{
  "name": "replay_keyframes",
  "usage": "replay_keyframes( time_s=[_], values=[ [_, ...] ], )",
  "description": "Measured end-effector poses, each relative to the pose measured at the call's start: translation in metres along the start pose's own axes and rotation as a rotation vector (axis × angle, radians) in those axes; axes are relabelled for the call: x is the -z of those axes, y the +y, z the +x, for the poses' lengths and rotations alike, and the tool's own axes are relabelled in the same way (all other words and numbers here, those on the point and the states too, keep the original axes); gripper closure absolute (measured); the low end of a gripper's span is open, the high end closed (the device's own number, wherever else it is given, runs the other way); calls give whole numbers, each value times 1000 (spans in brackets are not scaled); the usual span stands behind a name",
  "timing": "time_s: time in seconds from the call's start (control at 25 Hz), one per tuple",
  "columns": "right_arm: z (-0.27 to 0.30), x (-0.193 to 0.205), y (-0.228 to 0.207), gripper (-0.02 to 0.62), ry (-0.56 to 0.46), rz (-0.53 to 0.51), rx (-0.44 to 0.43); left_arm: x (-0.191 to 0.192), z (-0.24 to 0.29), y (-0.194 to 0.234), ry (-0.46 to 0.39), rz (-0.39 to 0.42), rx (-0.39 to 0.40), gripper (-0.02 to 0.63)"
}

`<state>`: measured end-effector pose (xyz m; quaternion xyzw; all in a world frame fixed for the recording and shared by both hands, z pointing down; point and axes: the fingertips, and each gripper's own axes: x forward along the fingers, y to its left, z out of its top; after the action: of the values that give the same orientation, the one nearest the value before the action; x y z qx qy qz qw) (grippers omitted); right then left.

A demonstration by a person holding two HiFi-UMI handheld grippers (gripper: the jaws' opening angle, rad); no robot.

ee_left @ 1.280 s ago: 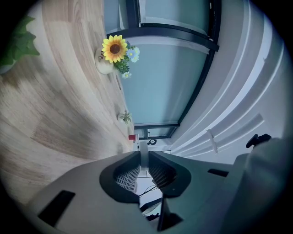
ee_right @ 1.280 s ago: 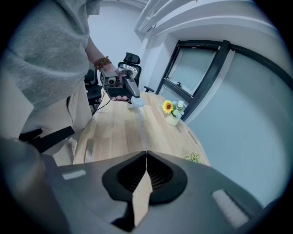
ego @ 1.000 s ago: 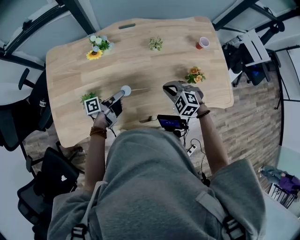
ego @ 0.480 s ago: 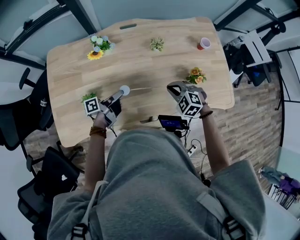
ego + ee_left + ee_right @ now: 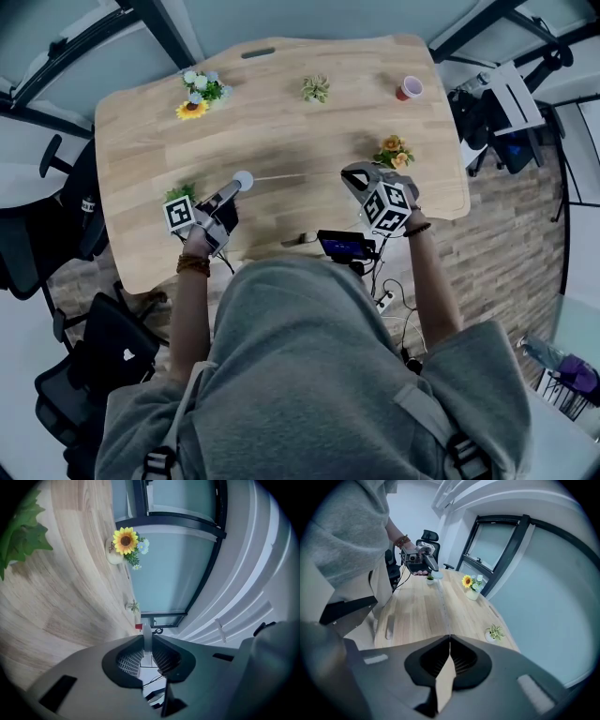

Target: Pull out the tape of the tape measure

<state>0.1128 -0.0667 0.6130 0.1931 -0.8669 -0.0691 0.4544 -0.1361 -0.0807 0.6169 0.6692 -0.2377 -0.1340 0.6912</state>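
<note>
The tape measure's round white case [image 5: 244, 178] sits between the jaws of my left gripper [image 5: 232, 190], which is shut on it just above the wooden table [image 5: 281, 131]. In the left gripper view the case [image 5: 146, 631] shows edge-on between the pads of the left gripper [image 5: 148, 639]. A thin tape [image 5: 295, 175] runs level to my right gripper [image 5: 351, 176], shut on the tape's end. In the right gripper view the tape [image 5: 443, 604] stretches from the right gripper [image 5: 449, 641] across the table to the case [image 5: 437, 575].
On the table stand a sunflower vase [image 5: 192, 94], a small green plant [image 5: 314, 89], a red cup [image 5: 407, 88], an orange flower pot [image 5: 392, 150] by the right gripper and a green plant [image 5: 178, 193] by the left. A dark device [image 5: 342, 246] sits at the front edge.
The left gripper has moved a little left with the case and the right gripper a little right, so the drawn-out tape between them is longer.
</note>
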Motion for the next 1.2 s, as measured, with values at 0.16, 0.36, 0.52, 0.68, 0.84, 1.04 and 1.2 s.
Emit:
replay_keyframes(
  time_s=[0.16,0.36,0.52,0.68,0.84,1.04,1.2],
  values=[
    [1,3,-1,580,7,8,3,2,2,1,5,-3,1,541],
    [0,6,-3,580,12,16,9,2,3,0,5,-9,1,541],
    [0,7,-2,581,14,17,11,1,3,2,3,-6,-4,541],
    [-3,8,-4,581,17,22,16,0,2,1,-9,-11,-3,541],
    [-7,18,-10,580,29,43,32,-9,-6,1,-56,-31,4,541],
    [-13,28,-16,580,29,88,43,-18,-18,3,-82,-30,-4,541],
    [-15,32,-16,580,24,112,45,-18,-18,3,-80,-20,-6,541]
  ],
)
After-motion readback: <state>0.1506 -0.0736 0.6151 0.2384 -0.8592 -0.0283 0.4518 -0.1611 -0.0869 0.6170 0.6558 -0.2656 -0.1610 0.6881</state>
